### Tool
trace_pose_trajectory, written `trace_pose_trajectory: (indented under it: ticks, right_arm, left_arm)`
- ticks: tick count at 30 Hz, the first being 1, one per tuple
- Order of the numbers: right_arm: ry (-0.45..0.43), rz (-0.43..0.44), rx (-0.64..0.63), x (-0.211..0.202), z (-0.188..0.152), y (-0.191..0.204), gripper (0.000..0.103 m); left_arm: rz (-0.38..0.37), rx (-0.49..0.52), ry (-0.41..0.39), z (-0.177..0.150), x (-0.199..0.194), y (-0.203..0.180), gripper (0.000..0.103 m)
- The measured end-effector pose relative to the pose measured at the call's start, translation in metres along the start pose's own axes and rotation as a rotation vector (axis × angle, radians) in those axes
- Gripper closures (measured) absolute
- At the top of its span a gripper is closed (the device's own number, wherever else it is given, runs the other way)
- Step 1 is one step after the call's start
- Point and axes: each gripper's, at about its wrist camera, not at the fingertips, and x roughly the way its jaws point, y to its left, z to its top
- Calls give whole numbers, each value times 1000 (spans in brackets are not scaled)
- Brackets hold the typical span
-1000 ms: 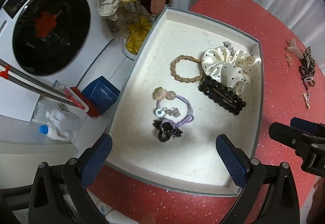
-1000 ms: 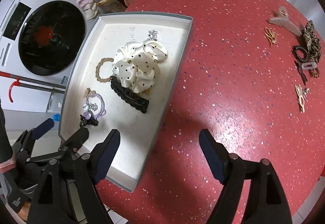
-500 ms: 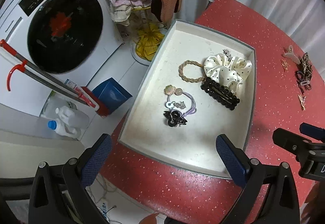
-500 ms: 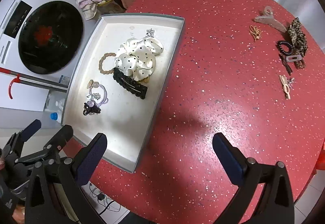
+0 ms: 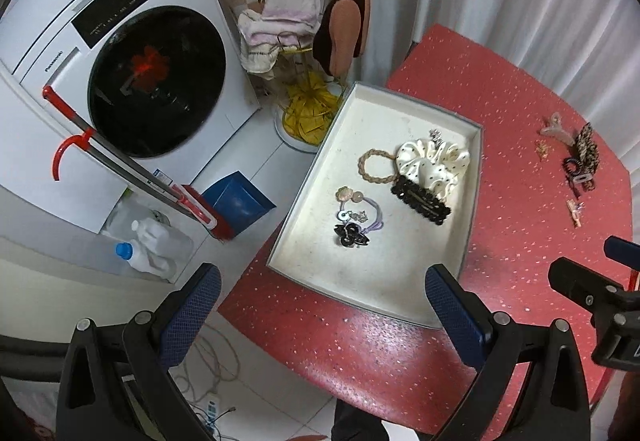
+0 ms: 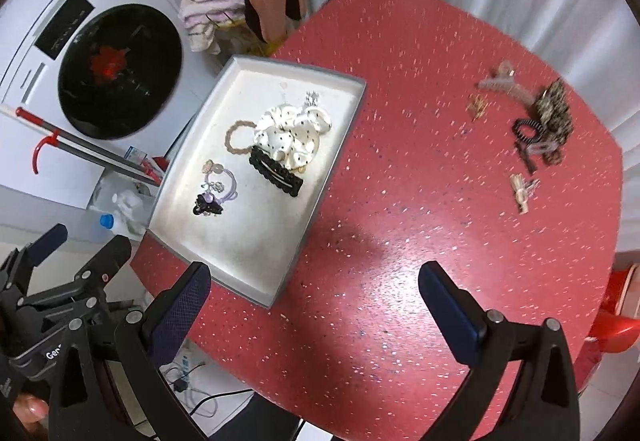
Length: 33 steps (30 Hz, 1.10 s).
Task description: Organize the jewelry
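A white tray (image 5: 400, 281) (image 6: 256, 261) sits at the left edge of the red table (image 5: 520, 241) (image 6: 420, 181). In it lie a cream polka-dot scrunchie (image 5: 434, 163) (image 6: 294, 137), a black clip (image 5: 420, 201) (image 6: 276, 176), a braided tan hair tie (image 5: 370, 166), a purple hair tie (image 5: 360, 209) and a small black clip (image 5: 351, 235). Loose hair pieces (image 5: 576, 165) (image 6: 536, 129) lie at the table's far right. My left gripper (image 5: 320, 317) is open and empty, high above the tray's near edge. My right gripper (image 6: 316, 305) is open and empty, high above the table.
A washing machine (image 5: 132, 81) stands on the floor to the left, with a mop handle (image 5: 120, 161), a blue dustpan (image 5: 240, 201) and a plastic bottle (image 5: 156, 245). Slippers (image 5: 344, 29) and towels hang behind the tray. White curtains back the table. A red stool (image 6: 616, 305) is at right.
Both grippers have risen and pulled back from the table, so the tray and table look smaller. The right gripper has opened wider. The items in the tray have not moved.
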Motion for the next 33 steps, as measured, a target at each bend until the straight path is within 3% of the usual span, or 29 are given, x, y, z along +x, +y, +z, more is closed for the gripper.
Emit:
trace_pose_trajectory:
  ticks: [10, 33]
  right_arm:
    - [-133, -38, -25, -54, -4, 3, 0]
    - [-207, -52, -31, -90, -11, -4, 0]
  left_arm:
    - [2, 4, -41, -4, -46, -6, 1]
    - [11, -29, -77, -7, -78, -11, 1]
